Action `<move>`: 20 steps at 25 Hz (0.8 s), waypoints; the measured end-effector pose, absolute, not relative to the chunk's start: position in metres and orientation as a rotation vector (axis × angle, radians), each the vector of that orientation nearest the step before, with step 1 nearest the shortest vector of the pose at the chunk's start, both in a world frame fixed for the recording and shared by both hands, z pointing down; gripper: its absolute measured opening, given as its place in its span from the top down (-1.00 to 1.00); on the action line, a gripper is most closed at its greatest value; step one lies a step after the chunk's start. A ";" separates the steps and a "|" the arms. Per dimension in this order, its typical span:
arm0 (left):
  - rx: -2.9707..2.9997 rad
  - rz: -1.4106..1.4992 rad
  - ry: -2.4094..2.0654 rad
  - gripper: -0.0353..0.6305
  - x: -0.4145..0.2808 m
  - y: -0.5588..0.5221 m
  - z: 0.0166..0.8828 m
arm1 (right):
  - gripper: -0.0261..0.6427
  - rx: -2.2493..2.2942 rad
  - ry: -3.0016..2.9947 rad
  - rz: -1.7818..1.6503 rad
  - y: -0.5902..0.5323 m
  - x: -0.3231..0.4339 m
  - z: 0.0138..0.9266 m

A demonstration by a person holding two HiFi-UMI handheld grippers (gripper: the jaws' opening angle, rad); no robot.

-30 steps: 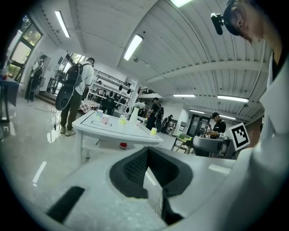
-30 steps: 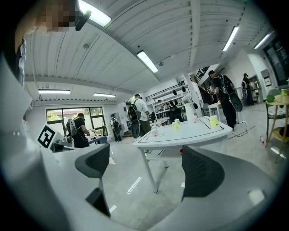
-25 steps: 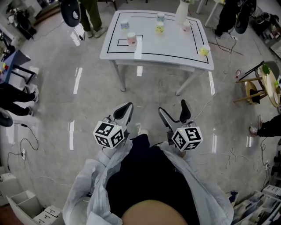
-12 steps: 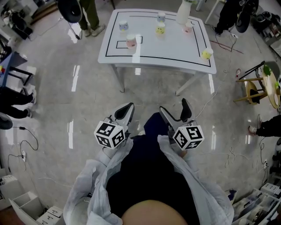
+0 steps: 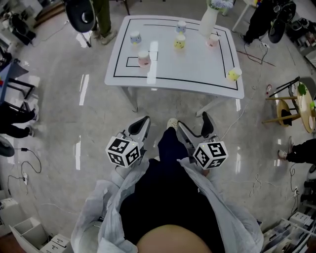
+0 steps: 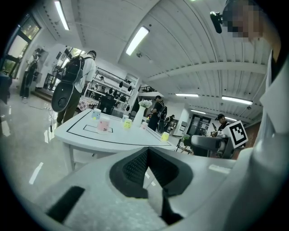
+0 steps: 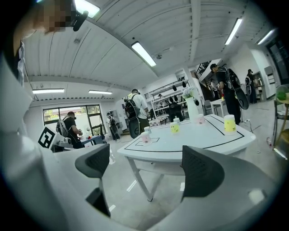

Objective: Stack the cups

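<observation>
Several small cups stand apart on the white table: a pink cup in a small marked square, a pale blue cup, a yellow cup, another pink cup, and a yellow cup at the right edge. Both grippers are held low near my body, well short of the table. My left gripper has its jaws closed together with nothing between them. My right gripper is open and empty. The right gripper view shows the pink cup and the edge yellow cup.
A tall white vase stands at the table's back. A person with a black bag stands at the table's far left corner, and another person at the far right. A wooden stool is on the right. Cables lie on the floor.
I have stepped toward the table, so it sits lower and closer in the head view. A leg has swung forward between the grippers. Neither gripper has changed state.
</observation>
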State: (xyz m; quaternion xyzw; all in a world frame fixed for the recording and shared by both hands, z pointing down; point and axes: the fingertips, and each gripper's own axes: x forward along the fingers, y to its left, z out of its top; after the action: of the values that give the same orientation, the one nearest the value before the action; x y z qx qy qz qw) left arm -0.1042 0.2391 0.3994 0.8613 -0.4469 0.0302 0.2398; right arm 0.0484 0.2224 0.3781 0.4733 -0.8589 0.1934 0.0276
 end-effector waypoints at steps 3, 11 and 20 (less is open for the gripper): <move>2.358 0.080 -1.232 0.90 -0.100 0.197 0.398 | -0.58 1.449 -2.660 0.588 0.181 0.053 0.376; 2.341 0.075 -1.253 0.90 -0.079 0.085 0.393 | -0.58 1.381 -2.665 0.598 0.067 0.069 0.375; 2.296 0.046 -1.315 0.90 -0.068 -0.013 0.402 | -0.57 1.286 -2.686 0.596 -0.039 0.077 0.385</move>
State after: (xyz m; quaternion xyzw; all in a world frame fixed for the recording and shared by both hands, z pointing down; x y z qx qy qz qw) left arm -0.0678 -0.0134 0.4021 0.8413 -0.4816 0.0167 0.2450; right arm 0.0774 -0.0393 0.3850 0.4228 -0.8832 0.1960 0.0523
